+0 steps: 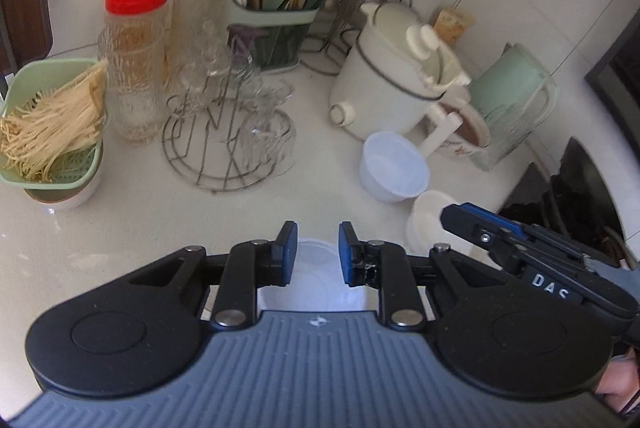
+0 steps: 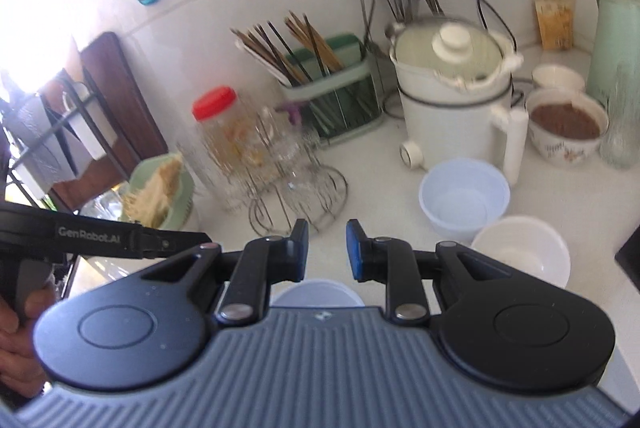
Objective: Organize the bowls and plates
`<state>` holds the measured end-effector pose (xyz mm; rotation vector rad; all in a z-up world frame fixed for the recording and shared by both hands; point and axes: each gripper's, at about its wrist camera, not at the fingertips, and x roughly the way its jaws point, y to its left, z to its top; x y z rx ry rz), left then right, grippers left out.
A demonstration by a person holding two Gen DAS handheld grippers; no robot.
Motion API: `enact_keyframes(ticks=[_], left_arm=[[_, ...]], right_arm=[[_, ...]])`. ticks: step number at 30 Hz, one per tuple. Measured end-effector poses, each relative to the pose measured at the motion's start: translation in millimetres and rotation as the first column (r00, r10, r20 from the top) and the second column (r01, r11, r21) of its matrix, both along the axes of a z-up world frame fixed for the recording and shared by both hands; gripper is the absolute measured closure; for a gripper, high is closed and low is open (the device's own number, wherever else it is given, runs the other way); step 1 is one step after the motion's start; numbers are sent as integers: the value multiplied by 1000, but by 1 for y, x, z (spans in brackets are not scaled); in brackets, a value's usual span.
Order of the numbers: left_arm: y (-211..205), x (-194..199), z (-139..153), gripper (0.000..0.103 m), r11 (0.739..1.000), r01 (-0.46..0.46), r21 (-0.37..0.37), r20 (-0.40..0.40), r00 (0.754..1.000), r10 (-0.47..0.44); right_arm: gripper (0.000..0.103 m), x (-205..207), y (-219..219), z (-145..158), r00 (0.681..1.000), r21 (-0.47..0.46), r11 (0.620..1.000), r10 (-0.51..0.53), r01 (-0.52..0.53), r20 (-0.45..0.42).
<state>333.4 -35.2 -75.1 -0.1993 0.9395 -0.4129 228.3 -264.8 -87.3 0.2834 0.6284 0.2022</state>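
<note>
— On the far left of the white countertop (image 1: 120, 228), what holds what?
— A pale green plastic strainer basket (image 1: 52, 131) full of dry yellow noodles (image 1: 52, 131) sits stacked in a white bowl (image 1: 76, 195). Just right of it is a clear plastic jar with a red lid (image 1: 135, 59), then a wire rack of upturned clear glasses (image 1: 228, 123).

— And behind those?
— A green cutlery caddy (image 1: 272, 27) packed with chopsticks, then a white electric pot with a glass lid (image 2: 452, 95).

— Where are the bowls to be sorted?
— Near the pot's right side: a pale blue plastic bowl (image 2: 464, 197), nothing in it, and just right and nearer, touching it, a white ceramic bowl (image 2: 520, 252). A round translucent white dish (image 2: 316, 294) lies under the grippers. Farther right, a floral bowl (image 2: 566, 125) holds something brown, beside a mint-green jug (image 2: 616, 43).

— The grippers?
— The left gripper (image 1: 318, 254) has its jaws apart, clasping nothing; the right gripper (image 2: 327, 250) likewise, hovering over the dish.
</note>
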Motion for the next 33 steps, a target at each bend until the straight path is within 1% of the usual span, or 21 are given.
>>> enact_keyframes(ticks=[2, 9, 13, 18, 27, 33], left_arm=[[1, -5, 7, 79, 1000, 1, -9, 16, 1000, -1], [5, -14, 19, 79, 1000, 7, -5, 55, 998, -7], [8, -17, 21, 79, 1000, 4, -7, 70, 998, -4], [9, -18, 19, 79, 1000, 15, -16, 70, 997, -13], [-11, -8, 14, 79, 998, 52, -17, 75, 996, -51], [-31, 4, 11, 78, 996, 93, -13, 69, 993, -92]], right_arm=[[78, -4, 0, 8, 1000, 8, 1000, -11, 11, 15], [78, -6, 2, 21, 999, -29, 999, -28, 30, 40], [78, -9, 3, 27, 998, -35, 999, -39, 41, 48], [78, -11, 5, 28, 997, -46, 998, -50, 53, 54], [78, -11, -7, 25, 993, -45, 993, -105, 108, 56], [78, -11, -18, 26, 988, -70, 987, -141, 146, 65]])
